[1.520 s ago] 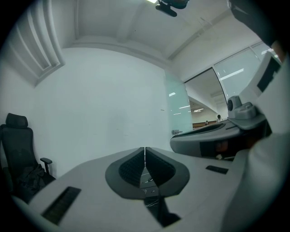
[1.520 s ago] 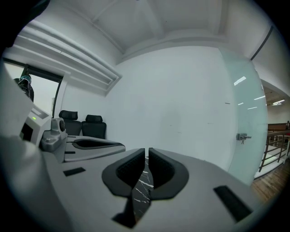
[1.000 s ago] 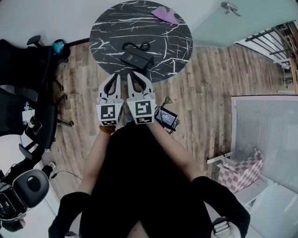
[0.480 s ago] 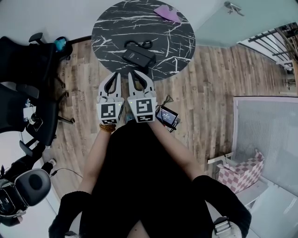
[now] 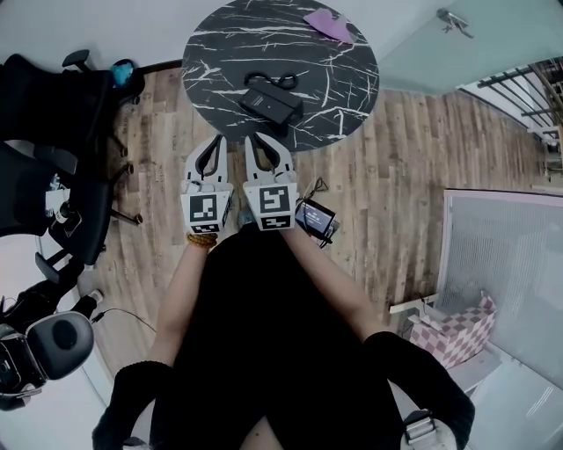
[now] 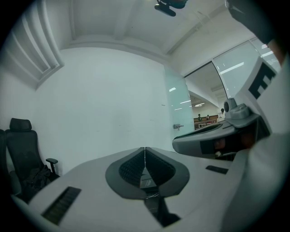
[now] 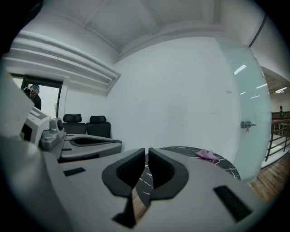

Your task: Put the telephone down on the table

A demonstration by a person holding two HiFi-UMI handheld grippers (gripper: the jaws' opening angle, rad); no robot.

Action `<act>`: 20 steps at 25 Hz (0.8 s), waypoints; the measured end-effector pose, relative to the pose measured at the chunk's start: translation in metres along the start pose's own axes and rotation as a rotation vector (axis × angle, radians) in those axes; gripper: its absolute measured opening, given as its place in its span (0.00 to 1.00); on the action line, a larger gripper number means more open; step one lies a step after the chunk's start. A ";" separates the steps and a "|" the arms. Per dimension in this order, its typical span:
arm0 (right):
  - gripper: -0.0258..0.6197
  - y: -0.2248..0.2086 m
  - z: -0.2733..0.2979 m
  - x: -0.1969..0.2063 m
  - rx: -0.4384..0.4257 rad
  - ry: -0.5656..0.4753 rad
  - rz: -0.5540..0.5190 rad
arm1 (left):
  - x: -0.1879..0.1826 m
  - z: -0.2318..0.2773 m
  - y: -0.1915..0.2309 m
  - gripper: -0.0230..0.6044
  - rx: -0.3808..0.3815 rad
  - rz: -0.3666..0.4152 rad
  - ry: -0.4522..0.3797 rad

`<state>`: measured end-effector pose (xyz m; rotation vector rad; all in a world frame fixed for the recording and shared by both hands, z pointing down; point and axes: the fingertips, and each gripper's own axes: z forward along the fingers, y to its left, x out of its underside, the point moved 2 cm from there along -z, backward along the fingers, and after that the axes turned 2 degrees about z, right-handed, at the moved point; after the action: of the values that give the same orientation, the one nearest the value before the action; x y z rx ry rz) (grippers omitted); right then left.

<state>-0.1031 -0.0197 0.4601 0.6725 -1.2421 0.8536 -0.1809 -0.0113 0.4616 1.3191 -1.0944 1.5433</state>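
Note:
The telephone [image 5: 271, 101], a black flat set with a coiled cord, lies on the round black marble table [image 5: 220, 53] near its front edge. My two grippers hang side by side just short of that edge, over the wooden floor. The left gripper [image 5: 215, 141] is shut with nothing in it; its pads meet in the left gripper view [image 6: 145, 156]. The right gripper [image 5: 252, 141] is also shut and empty, with only a hairline gap in the right gripper view [image 7: 146, 159]. Both point at the table. The telephone lies a short way beyond the right gripper's tips.
A purple cloth-like thing [image 5: 330, 25] lies at the table's far side. Black office chairs [image 5: 44, 132] stand at the left. A small device with a screen [image 5: 315, 218] lies on the floor by my right hand. A pink checkered box [image 5: 457, 330] and a glass partition stand at the right.
The table and telephone have drifted slightly to the right in the head view. Both grippers stay shut and side by side, almost unmoved.

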 end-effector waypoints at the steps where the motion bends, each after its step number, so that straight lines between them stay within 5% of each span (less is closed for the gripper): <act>1: 0.11 0.001 0.001 0.000 -0.002 0.001 -0.001 | 0.001 0.000 0.001 0.06 -0.001 0.000 0.001; 20: 0.09 0.006 0.021 0.005 -0.062 0.028 -0.012 | 0.009 0.008 0.013 0.06 -0.022 -0.006 0.024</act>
<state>-0.1188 -0.0329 0.4695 0.6159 -1.2332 0.8094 -0.1917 -0.0223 0.4698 1.2845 -1.0885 1.5347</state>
